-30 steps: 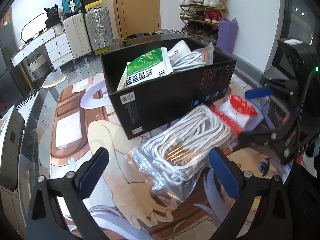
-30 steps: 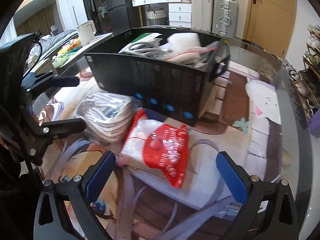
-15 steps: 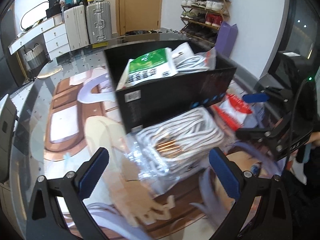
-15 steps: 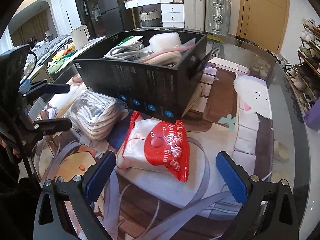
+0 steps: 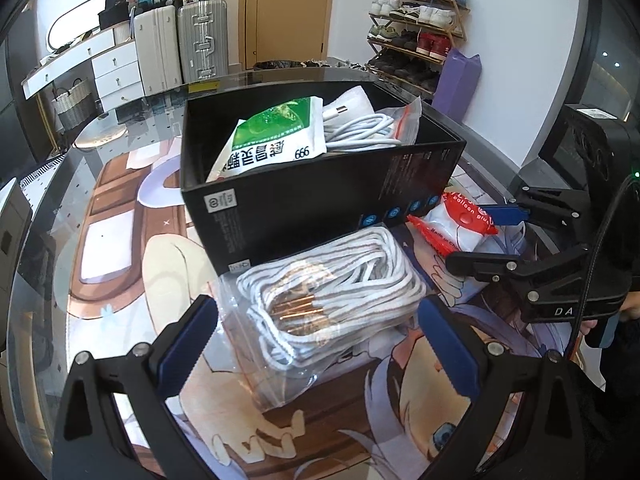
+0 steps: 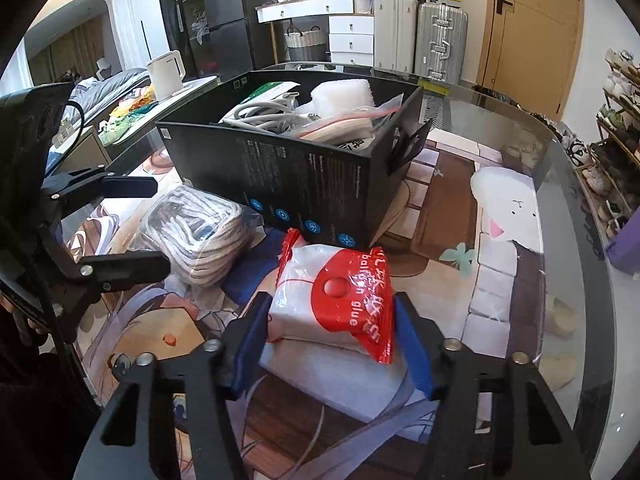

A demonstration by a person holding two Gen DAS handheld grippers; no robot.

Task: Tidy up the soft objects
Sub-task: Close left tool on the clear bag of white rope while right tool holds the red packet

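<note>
1. My right gripper (image 6: 332, 344) is closing its jaws around the red-and-white balloon-glue packet (image 6: 340, 304). The packet sits between my blue pads (image 6: 248, 344), which stand right at its two sides; I cannot tell for certain that both pads already press it.
2. That packet lies on the glass table (image 6: 560, 208), just in front of the black cardboard box (image 6: 312, 184), its far edge close to the box's printed wall.
3. My left gripper (image 5: 318, 344) is wide open and holds nothing. Its blue pads (image 5: 188, 344) stand either side of the clear bag of white cords (image 5: 332, 304), apart from the plastic.
4. The bag of cords rests on the table against the near wall of the black box (image 5: 320, 204). Copper-coloured tips show in the middle of the bundle.
5. Inside the box I see a green-and-white sachet (image 5: 276, 140) leaning on the left, with a white charging cable (image 5: 360, 128) in a zip bag beside it.
6. In the right wrist view the bag of cords (image 6: 200, 236) lies left of the glue packet, near it, with my left gripper's fingers (image 6: 124, 268) above and beside it.
7. The table top carries a cartoon print under the glass.
</note>
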